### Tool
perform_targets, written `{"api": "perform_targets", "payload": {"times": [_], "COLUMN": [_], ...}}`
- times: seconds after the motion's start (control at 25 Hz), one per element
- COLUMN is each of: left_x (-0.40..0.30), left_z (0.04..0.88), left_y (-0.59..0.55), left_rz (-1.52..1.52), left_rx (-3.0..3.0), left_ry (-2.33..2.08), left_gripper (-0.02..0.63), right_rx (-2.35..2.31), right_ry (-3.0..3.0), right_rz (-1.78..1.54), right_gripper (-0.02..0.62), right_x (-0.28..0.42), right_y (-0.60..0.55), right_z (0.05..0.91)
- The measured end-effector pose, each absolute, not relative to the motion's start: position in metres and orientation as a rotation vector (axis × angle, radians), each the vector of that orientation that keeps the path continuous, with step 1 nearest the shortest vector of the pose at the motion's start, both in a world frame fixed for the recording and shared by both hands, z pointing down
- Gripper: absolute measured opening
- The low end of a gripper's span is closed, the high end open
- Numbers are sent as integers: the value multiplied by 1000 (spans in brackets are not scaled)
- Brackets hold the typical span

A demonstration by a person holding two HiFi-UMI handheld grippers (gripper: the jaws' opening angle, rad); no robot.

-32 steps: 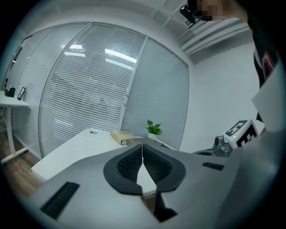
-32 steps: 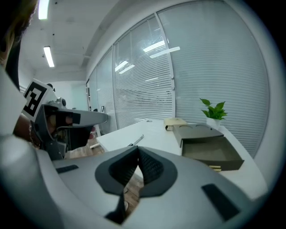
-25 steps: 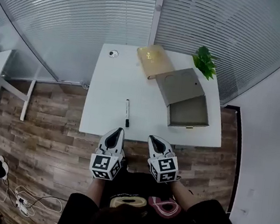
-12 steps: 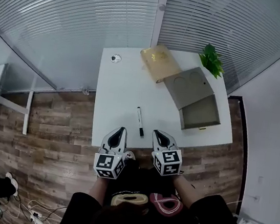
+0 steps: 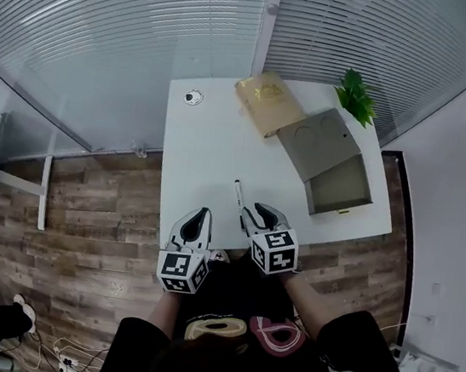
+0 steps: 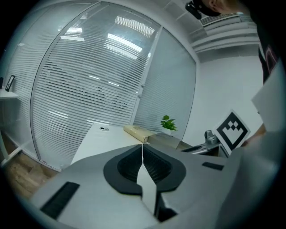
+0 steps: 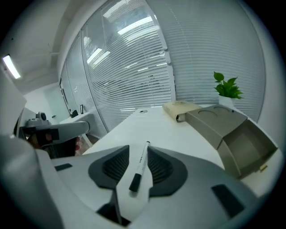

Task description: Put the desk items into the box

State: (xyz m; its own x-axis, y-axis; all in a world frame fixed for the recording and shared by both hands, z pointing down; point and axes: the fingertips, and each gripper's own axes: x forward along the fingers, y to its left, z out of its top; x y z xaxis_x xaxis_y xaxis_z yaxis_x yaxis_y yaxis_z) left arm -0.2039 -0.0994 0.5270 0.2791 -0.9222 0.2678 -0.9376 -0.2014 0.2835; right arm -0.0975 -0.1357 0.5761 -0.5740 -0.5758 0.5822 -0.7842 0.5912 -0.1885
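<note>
A black-and-white marker pen (image 5: 238, 200) lies near the front edge of the white desk (image 5: 204, 147). My right gripper (image 5: 254, 216) reaches over that edge with its jaws opening. In the right gripper view the marker pen (image 7: 139, 164) lies on the desk between the two pads, which do not press it. My left gripper (image 5: 200, 216) hovers off the desk's front edge, shut with nothing in it (image 6: 142, 146). The open grey cardboard box (image 5: 339, 185) sits at the desk's right, its lid (image 5: 318, 137) folded back.
A yellow book (image 5: 267, 102) lies at the back of the desk, against the box lid. A small green plant (image 5: 357, 95) stands in the back right corner. A small round item (image 5: 193, 96) sits at the back left. Wooden floor surrounds the desk.
My right gripper has moved forward over the desk edge to the marker, and its jaws have parted. The left gripper has stayed shut near the edge. The head view shifted slightly.
</note>
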Motion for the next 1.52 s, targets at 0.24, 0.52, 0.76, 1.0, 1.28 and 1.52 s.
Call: {"api": "perform_targets", "payload": {"times": [0.24, 0.52, 0.76, 1.0, 1.28, 1.52], "left_x": [-215, -222, -225, -234, -247, -246], "left_z": [532, 533, 532, 533, 536, 537], "left_y": [-104, -105, -104, -94, -88, -86], "left_rz": [60, 65, 61, 63, 62, 66], "left_rx": [2116, 2067, 2015, 1961, 1897, 1885], "left_ry": [-1708, -1757, -1808, -1858, -1907, -1916], "left_gripper": [18, 18, 18, 20, 18, 20], "right_rx": [1049, 1017, 949, 928, 922, 914], "right_ry": [-2279, -2201, -2158, -2115, -2067, -2046], "right_rz": [672, 662, 657, 642, 657, 642], "right_gripper": [183, 183, 183, 172, 155, 146], "right_x": [-107, -111, -118, -121, -121, -120], "right_y": [-143, -154, -157, -158, -161, -159], "right_z": [594, 613, 630, 640, 653, 656]}}
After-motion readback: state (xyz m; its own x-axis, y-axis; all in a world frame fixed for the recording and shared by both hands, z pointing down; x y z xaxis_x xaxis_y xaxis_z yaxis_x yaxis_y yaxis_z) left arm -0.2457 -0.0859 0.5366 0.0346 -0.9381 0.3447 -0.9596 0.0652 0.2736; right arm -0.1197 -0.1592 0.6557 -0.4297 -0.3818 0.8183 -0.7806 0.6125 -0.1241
